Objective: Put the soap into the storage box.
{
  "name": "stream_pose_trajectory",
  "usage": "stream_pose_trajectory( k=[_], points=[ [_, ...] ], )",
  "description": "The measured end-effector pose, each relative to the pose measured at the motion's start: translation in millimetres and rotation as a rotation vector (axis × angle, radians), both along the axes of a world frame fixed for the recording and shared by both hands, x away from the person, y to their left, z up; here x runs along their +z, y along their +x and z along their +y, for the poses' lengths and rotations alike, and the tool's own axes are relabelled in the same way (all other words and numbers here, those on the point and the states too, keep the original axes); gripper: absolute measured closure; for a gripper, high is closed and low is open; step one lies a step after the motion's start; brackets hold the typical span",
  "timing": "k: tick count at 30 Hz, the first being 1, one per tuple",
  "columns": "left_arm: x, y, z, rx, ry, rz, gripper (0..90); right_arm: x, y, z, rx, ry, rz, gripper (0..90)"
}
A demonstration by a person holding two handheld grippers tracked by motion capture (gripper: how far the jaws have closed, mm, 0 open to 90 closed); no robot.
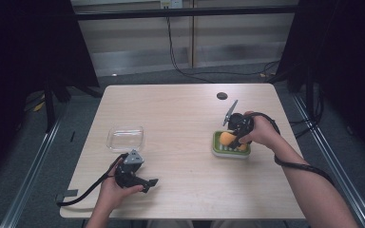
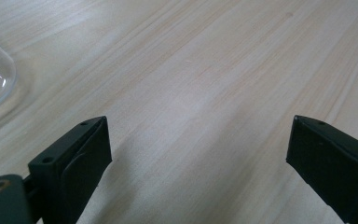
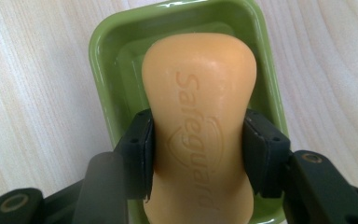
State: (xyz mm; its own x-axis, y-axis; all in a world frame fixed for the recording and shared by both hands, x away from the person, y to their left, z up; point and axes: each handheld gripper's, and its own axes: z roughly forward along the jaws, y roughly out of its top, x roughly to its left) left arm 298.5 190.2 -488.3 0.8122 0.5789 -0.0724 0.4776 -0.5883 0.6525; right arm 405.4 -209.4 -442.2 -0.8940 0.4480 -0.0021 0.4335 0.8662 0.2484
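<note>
Now right claw (image 3: 198, 154) clamps smooth waisted orange soap bar (image 3: 199, 107) over glossy green dish (image 3: 103, 51); left claw (image 2: 198, 154) wide.

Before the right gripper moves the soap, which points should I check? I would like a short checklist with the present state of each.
1. Right gripper shut on the orange soap bar: ok, both pads press its narrow waist.
2. Grip centred on the bar: ok, the pads sit level on either side.
3. Soap lifted free of the green soap dish: cannot tell.
4. Left gripper open, nothing between its jaws: ok.
5. Clear plastic container empty: ok, it looks so in the high view.
6. Table between dish and container free of things: ok.
</note>
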Motion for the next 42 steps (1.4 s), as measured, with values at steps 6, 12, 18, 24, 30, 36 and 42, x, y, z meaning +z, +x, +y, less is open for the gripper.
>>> stream_pose_trajectory(
  k=[6,12,18,24,30,36,42],
  points=[
    [0.1,0.4,0.2,-0.001,0.002,0.000,6.2,-1.6,0.8,0.1,-0.007,0.002,0.002,49.9],
    [0.0,0.3,0.2,0.000,-0.001,-0.002,6.2,-5.3,1.6,0.9,-0.004,0.001,0.008,49.9],
    [-0.3,0.3,0.0,0.001,-0.001,-0.004,6.2,-6.9,2.6,2.2,0.006,-0.001,0.009,49.9],
    [0.0,0.2,0.1,-0.001,0.003,-0.001,6.2,-8.2,2.1,3.8,-0.003,-0.005,0.014,49.9],
    [-0.3,-0.1,-0.4,0.003,-0.004,0.001,6.2,-9.4,3.9,3.9,-0.002,-0.006,0.015,49.8],
    [0.3,0.2,0.1,-0.002,0.002,-0.002,6.3,-9.0,5.3,3.4,-0.001,-0.006,0.017,49.8],
    [0.0,0.2,-0.1,-0.003,0.001,0.000,6.2,-10.1,6.0,3.2,0.005,-0.011,0.021,49.8]
  ],
)
